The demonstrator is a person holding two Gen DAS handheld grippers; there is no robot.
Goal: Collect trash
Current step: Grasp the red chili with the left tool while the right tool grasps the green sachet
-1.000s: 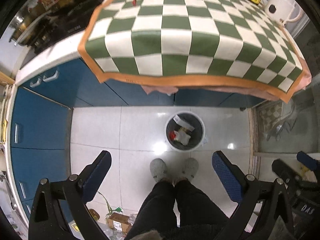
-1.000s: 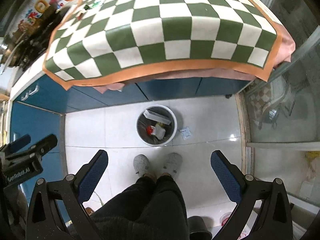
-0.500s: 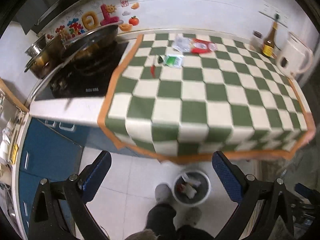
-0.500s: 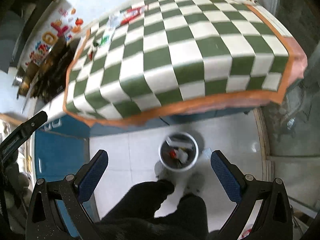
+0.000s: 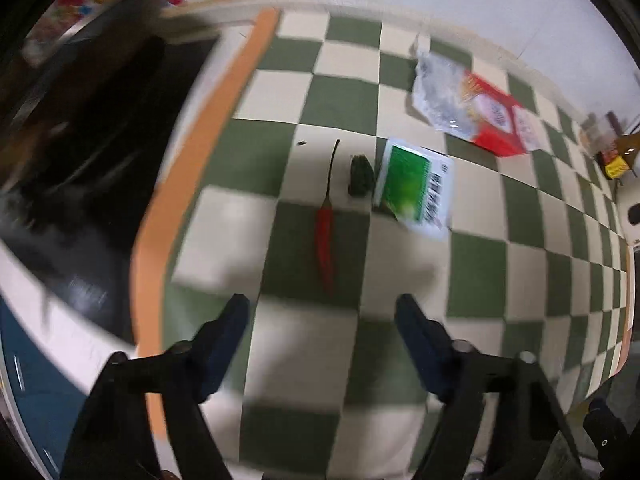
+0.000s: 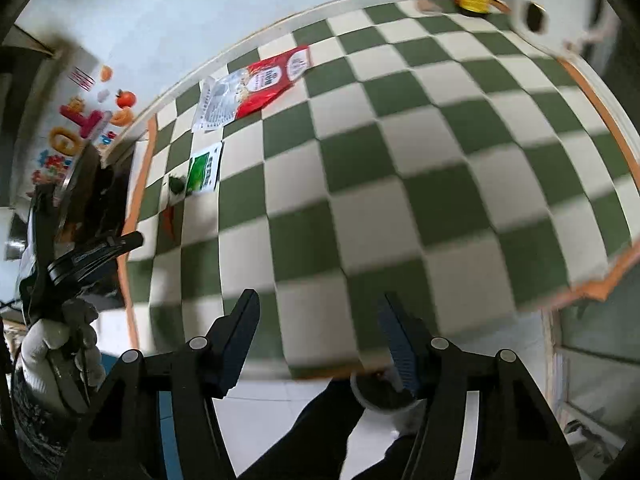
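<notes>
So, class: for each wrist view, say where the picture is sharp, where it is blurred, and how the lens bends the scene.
Left wrist view: red chilli and green packet fairly sharp, stove side and near cloth smeared. Right wrist view: checked cloth blurred toward its near edge, red packet clearer. Both: fisheye curves the straight checks.

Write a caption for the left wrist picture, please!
Open left gripper nears a red chili on the checkered cloth.

The left gripper (image 5: 322, 312), its jaws just closing with nothing between them, hangs above a green-and-cream checked cloth (image 5: 500, 280). A long red chilli (image 5: 325, 236) lies ahead, beside a dark green lump (image 5: 361, 174), a green-and-white packet (image 5: 416, 186) and a red-and-clear wrapper (image 5: 468, 106).
</notes>
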